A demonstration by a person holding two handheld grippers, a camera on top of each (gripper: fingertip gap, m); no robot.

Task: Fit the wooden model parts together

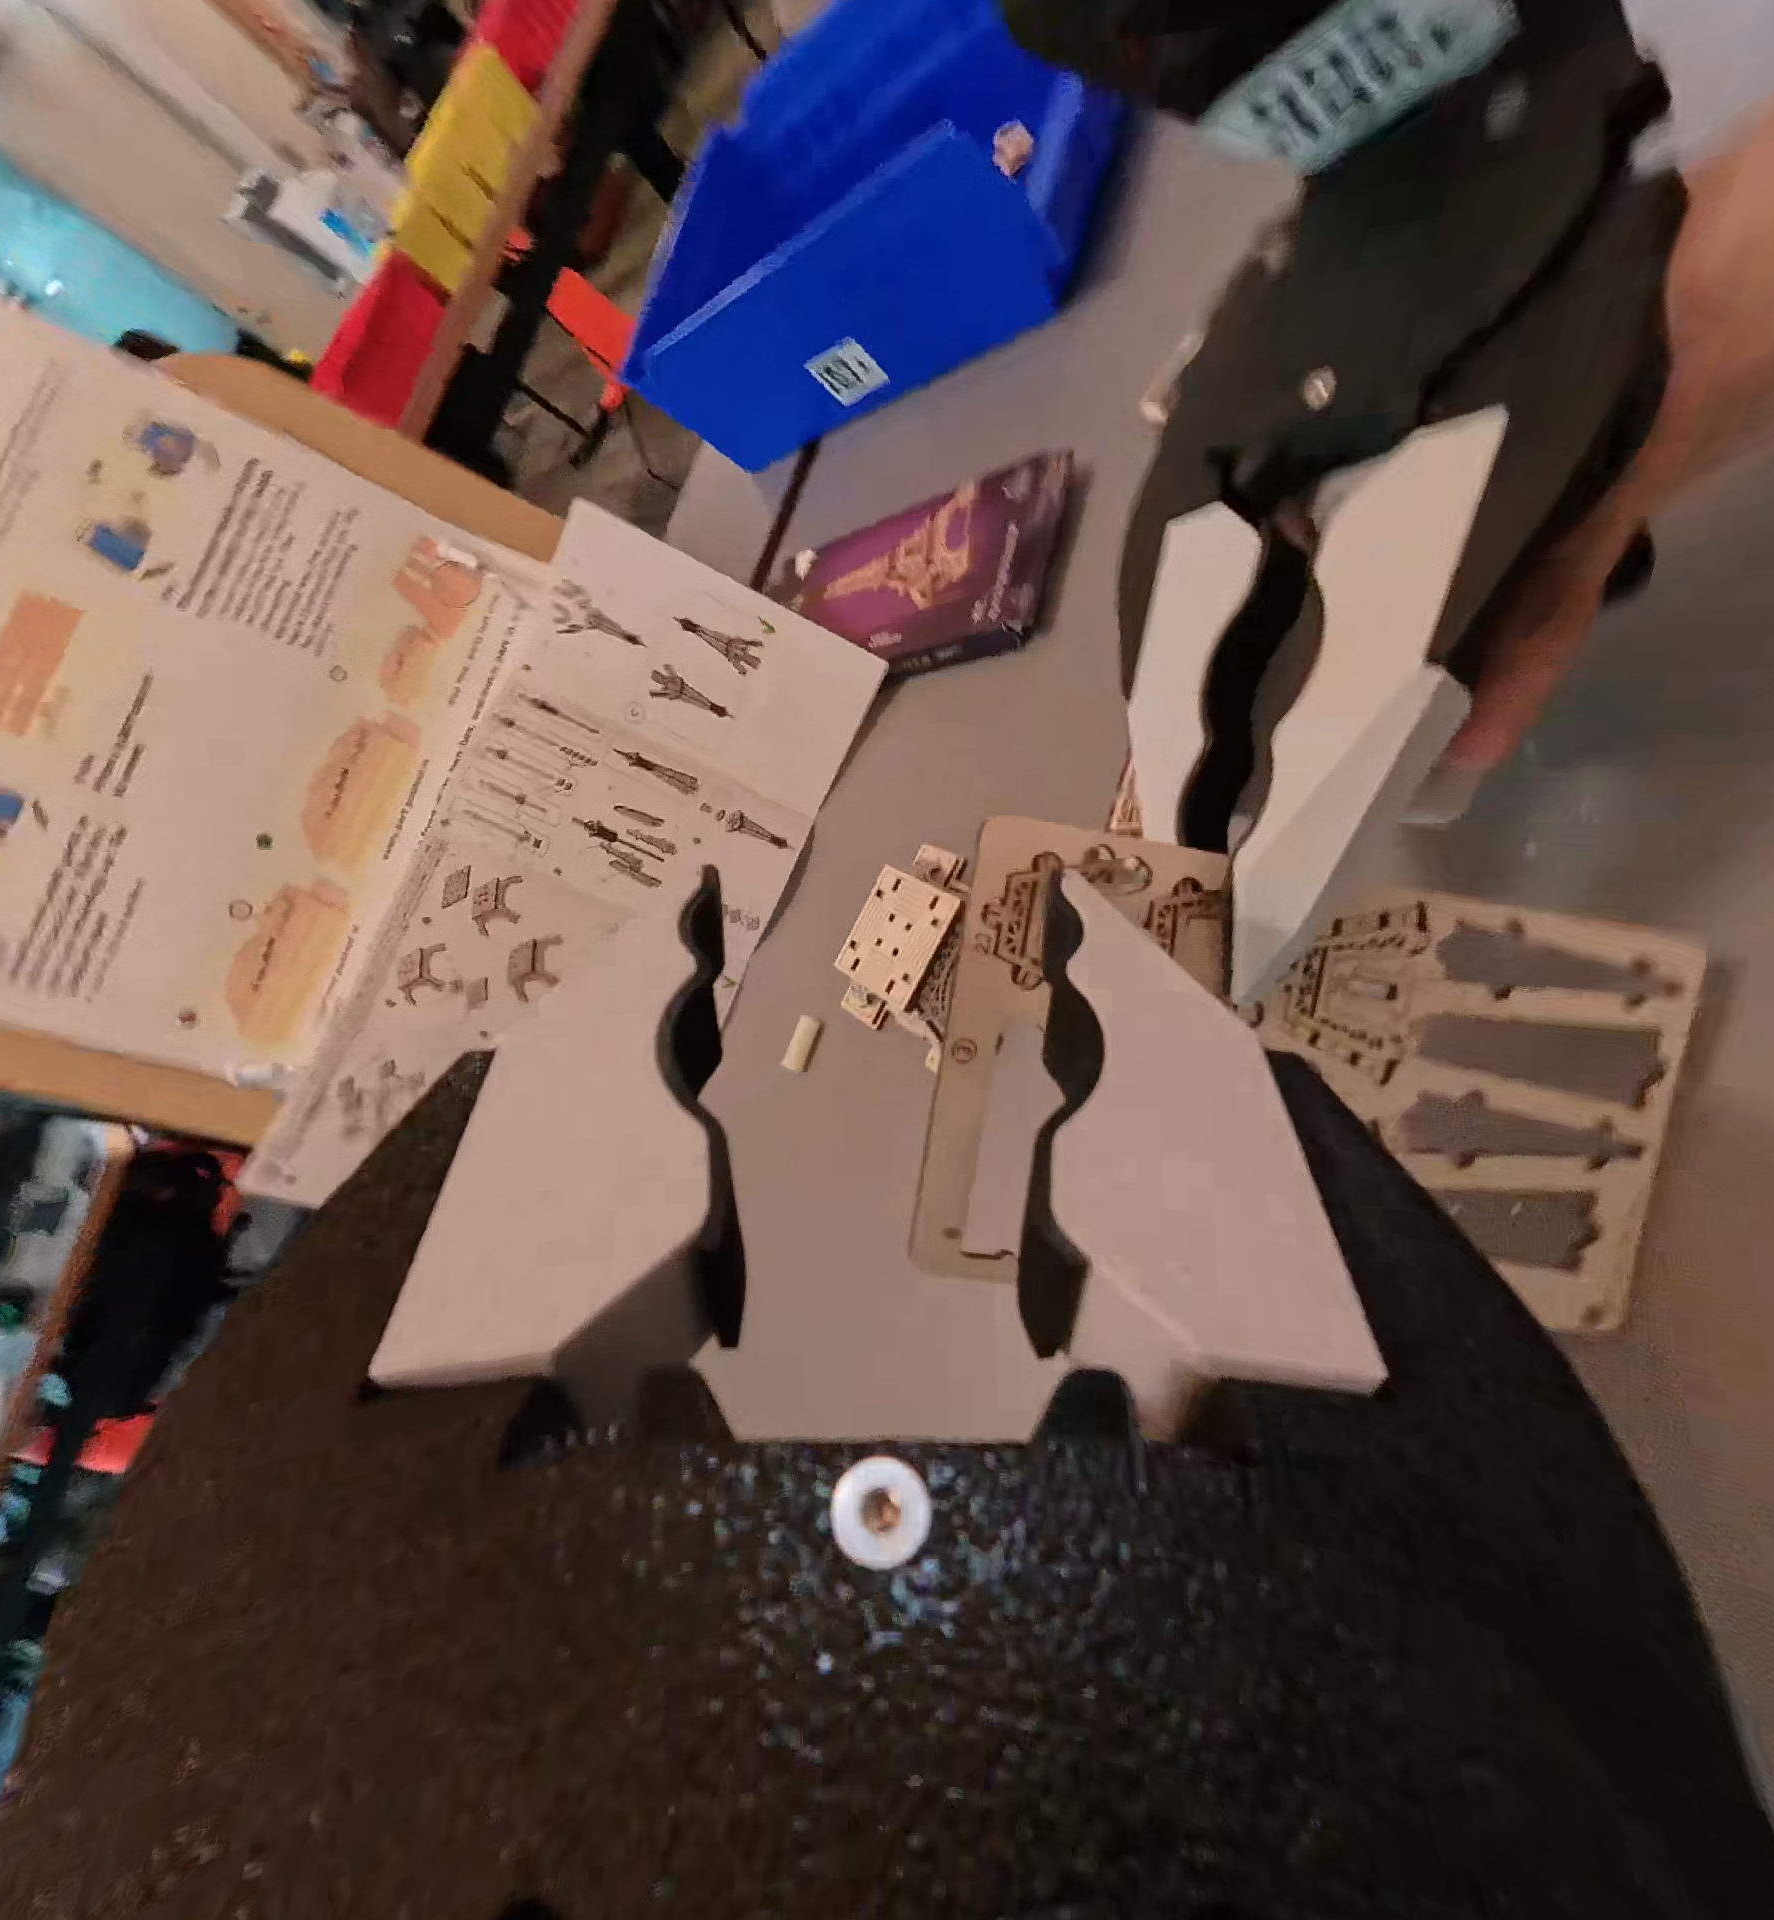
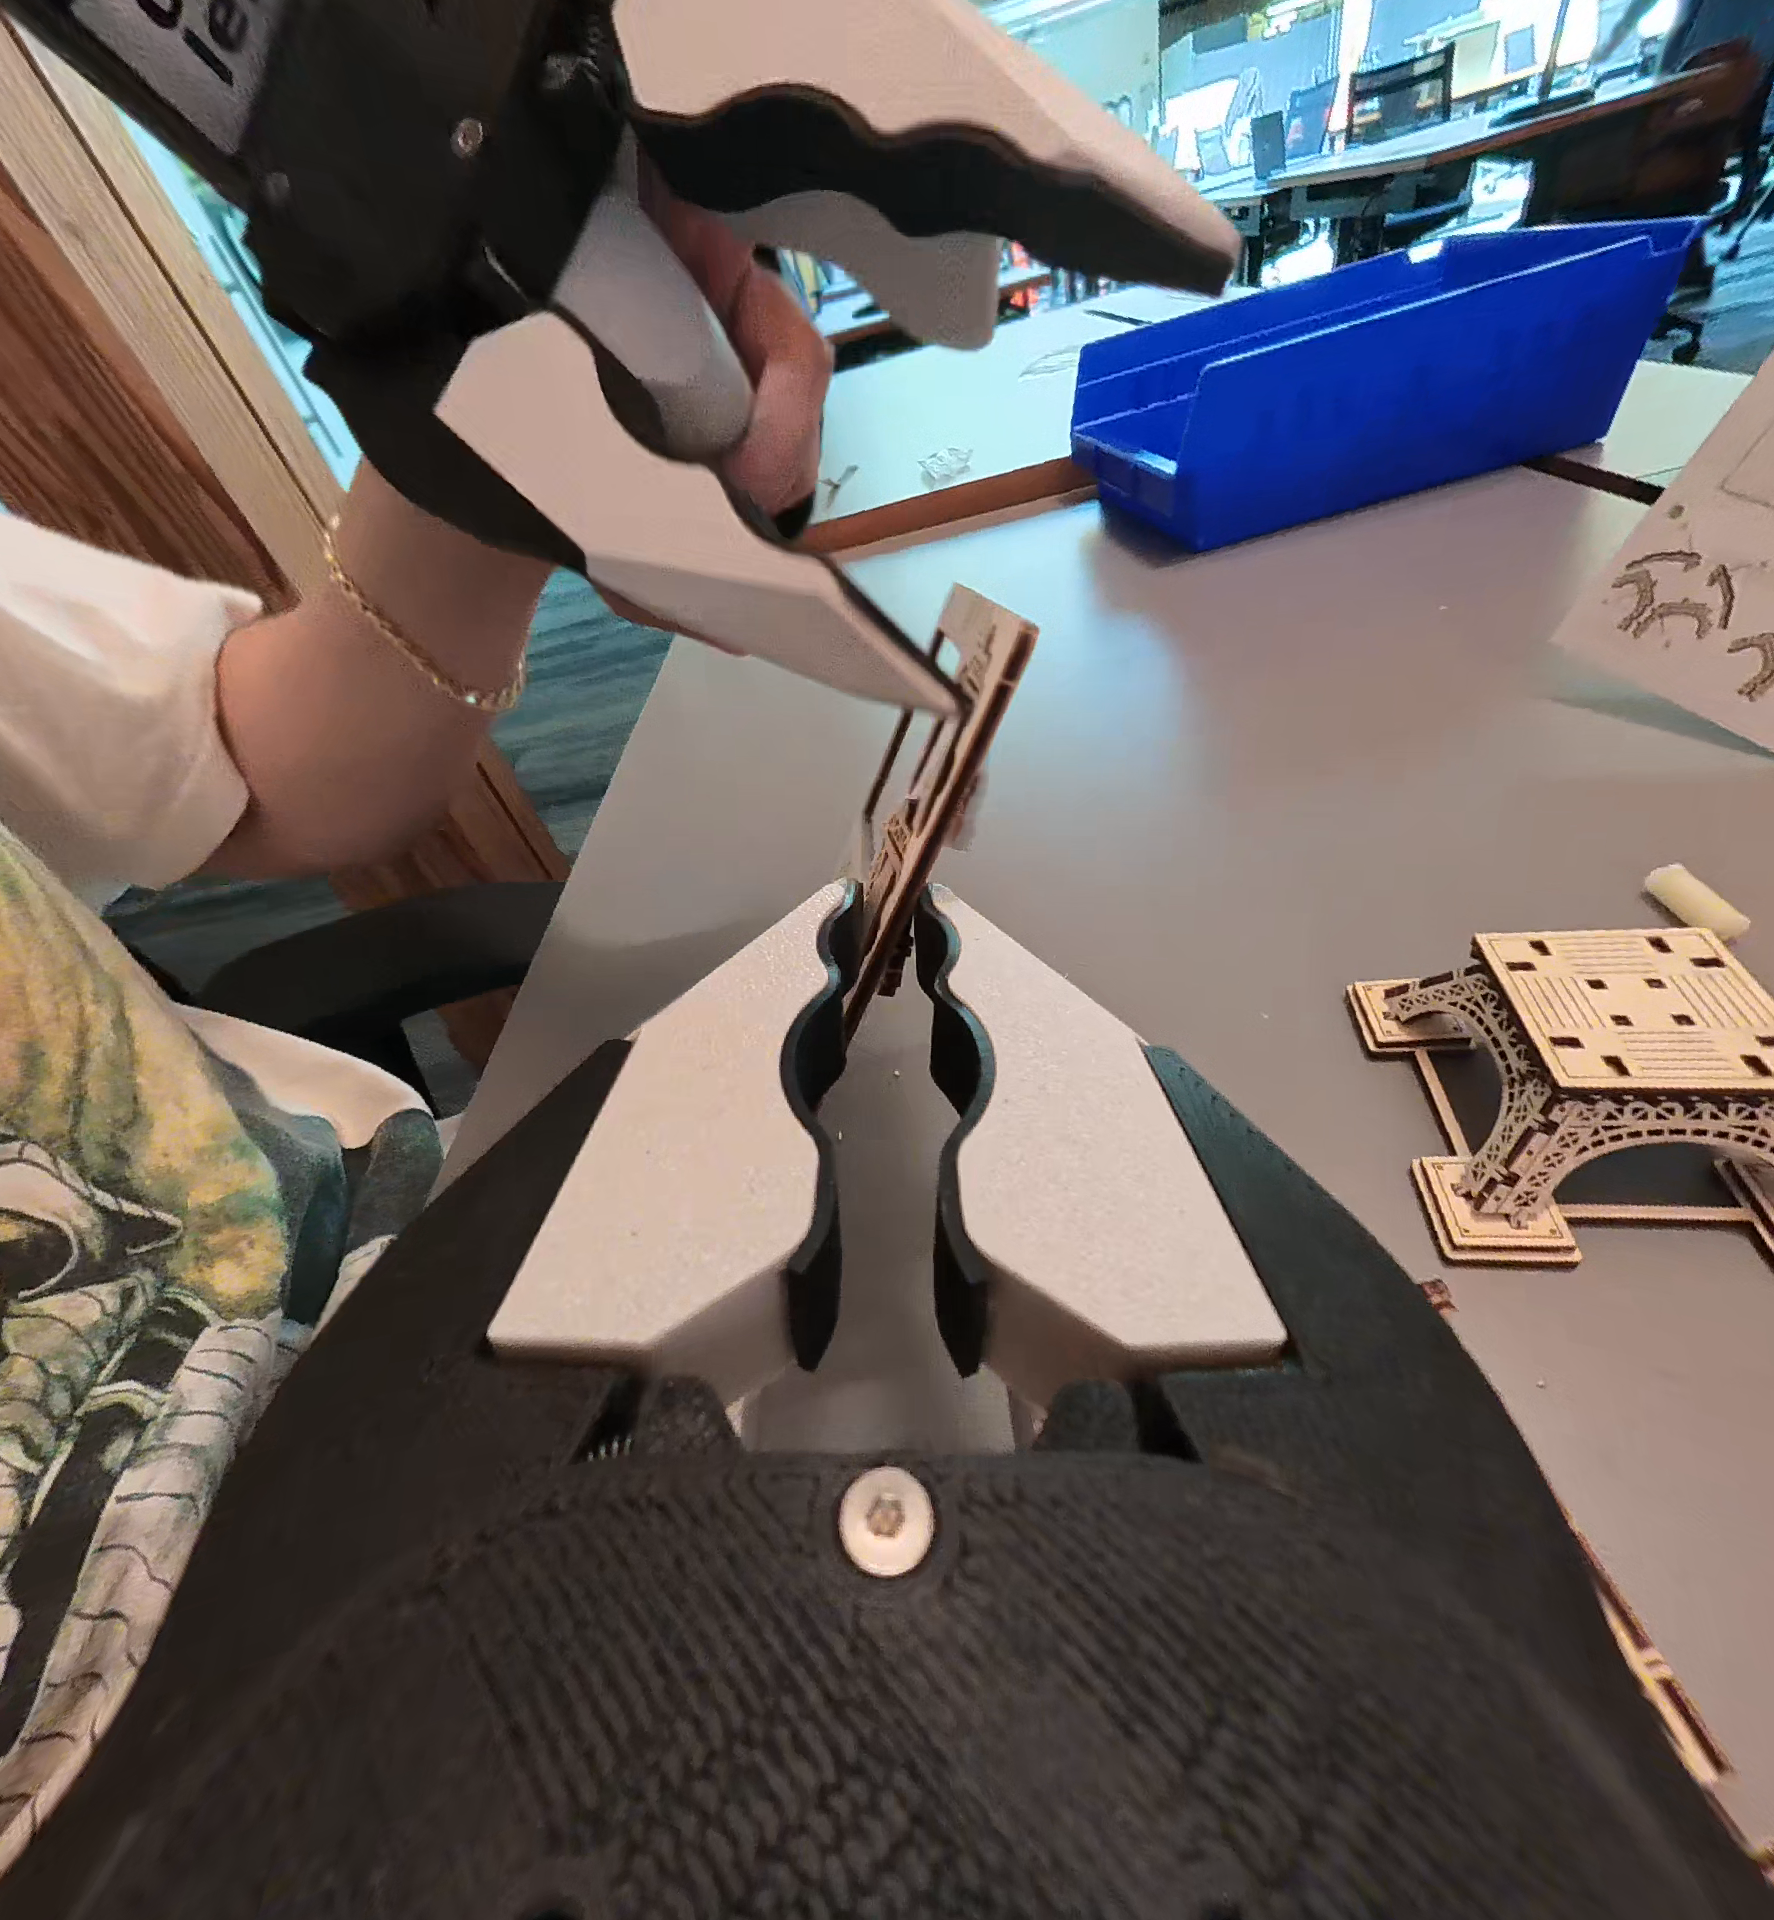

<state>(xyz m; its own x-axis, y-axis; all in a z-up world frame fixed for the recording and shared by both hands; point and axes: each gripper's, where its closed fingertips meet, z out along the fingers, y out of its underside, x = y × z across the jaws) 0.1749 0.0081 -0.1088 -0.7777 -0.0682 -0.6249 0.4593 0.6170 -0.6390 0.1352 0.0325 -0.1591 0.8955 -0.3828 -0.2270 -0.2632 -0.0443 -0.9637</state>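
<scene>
The right gripper (image 2: 883, 914) is clamped on the lower edge of a thin wooden parts sheet (image 2: 950, 727), which stands tilted between its black wavy pads and rises away from the camera over the grey table (image 2: 1278, 727). The left gripper (image 2: 1070, 436) comes in from the upper left of the right wrist view with its jaws wide apart; the tip of its lower grey finger touches the sheet's upper edge, while the upper finger hangs clear above. In its own view the left gripper (image 1: 888, 925) holds nothing. A bare wrist with a thin gold chain and a white sleeve shows behind it. To the right on the table stands the partly built tower base (image 2: 1631, 1081), a lattice of laser-cut arches under a flat square deck with small slots, beside a small pale cylinder (image 2: 1693, 902). The left wrist view also shows a flat punched-out sheet (image 1: 1485, 1101) with dark, empty cut-outs, printed instruction pages (image 1: 592, 790), a purple box (image 1: 945, 566) and a blue plastic bin (image 1: 862, 260) at the back.
</scene>
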